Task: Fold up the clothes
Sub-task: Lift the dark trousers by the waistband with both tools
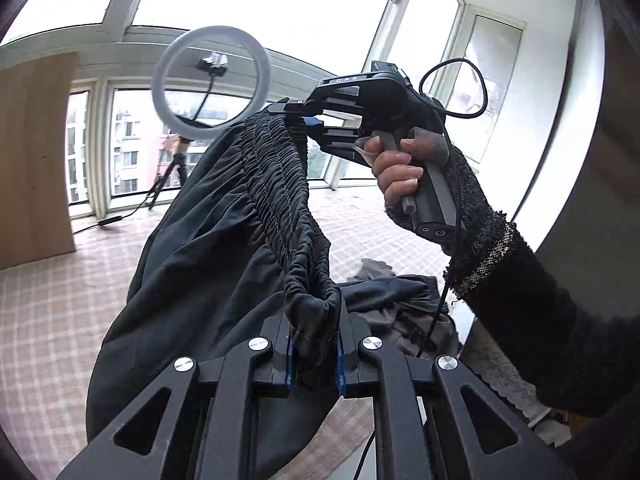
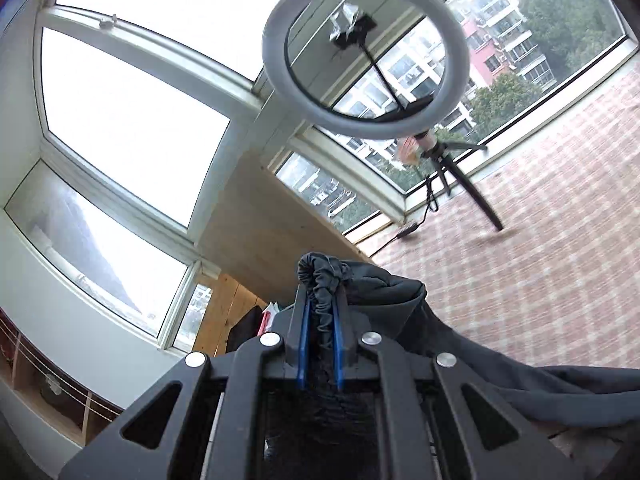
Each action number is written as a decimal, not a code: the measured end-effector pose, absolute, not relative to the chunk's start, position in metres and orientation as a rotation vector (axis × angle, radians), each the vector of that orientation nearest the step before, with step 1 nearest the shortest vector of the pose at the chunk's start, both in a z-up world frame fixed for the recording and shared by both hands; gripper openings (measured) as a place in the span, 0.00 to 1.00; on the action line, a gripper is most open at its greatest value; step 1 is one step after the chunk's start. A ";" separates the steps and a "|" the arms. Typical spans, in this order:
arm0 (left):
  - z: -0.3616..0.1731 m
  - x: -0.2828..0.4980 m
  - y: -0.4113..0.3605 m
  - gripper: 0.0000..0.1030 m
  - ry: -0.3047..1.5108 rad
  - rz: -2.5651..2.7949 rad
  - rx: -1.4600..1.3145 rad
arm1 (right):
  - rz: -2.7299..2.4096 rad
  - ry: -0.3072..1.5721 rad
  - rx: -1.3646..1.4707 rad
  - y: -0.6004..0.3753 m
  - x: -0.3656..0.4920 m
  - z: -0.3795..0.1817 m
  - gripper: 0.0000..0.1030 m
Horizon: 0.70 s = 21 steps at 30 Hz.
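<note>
A black garment (image 1: pixel 208 248) with a gathered elastic waistband (image 1: pixel 276 184) hangs in the air between both grippers. My left gripper (image 1: pixel 314 344) is shut on one end of the waistband, low in the left wrist view. My right gripper (image 1: pixel 296 114) shows there too, held by a hand, and is shut on the other end. In the right wrist view my right gripper (image 2: pixel 320 320) pinches the bunched waistband (image 2: pixel 324 276) between blue pads, and the black cloth (image 2: pixel 500 364) drapes down to the right.
A ring light (image 1: pixel 210 76) on a tripod stands on the pink checked surface (image 1: pixel 56 312); it also shows in the right wrist view (image 2: pixel 366 50). More dark and grey clothes (image 1: pixel 400 296) lie in a pile below the hand. A wooden panel (image 1: pixel 36 160) stands left. Windows surround.
</note>
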<state>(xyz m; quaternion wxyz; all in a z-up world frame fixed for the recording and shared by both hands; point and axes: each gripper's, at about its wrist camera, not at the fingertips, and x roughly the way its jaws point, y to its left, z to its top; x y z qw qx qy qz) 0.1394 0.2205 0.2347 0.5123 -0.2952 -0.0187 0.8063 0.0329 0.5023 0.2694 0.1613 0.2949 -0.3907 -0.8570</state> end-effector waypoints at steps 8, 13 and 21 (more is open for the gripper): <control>0.445 0.180 0.388 0.12 -0.037 1.564 -0.349 | -3.088 -0.798 0.502 0.634 0.161 0.537 0.09; 0.551 0.171 0.366 0.12 -0.207 1.522 -0.234 | -3.294 -0.444 0.267 0.597 0.182 0.696 0.09; 0.475 0.097 0.195 0.12 -0.350 1.854 -0.314 | -3.099 -0.108 0.404 0.427 0.061 0.680 0.09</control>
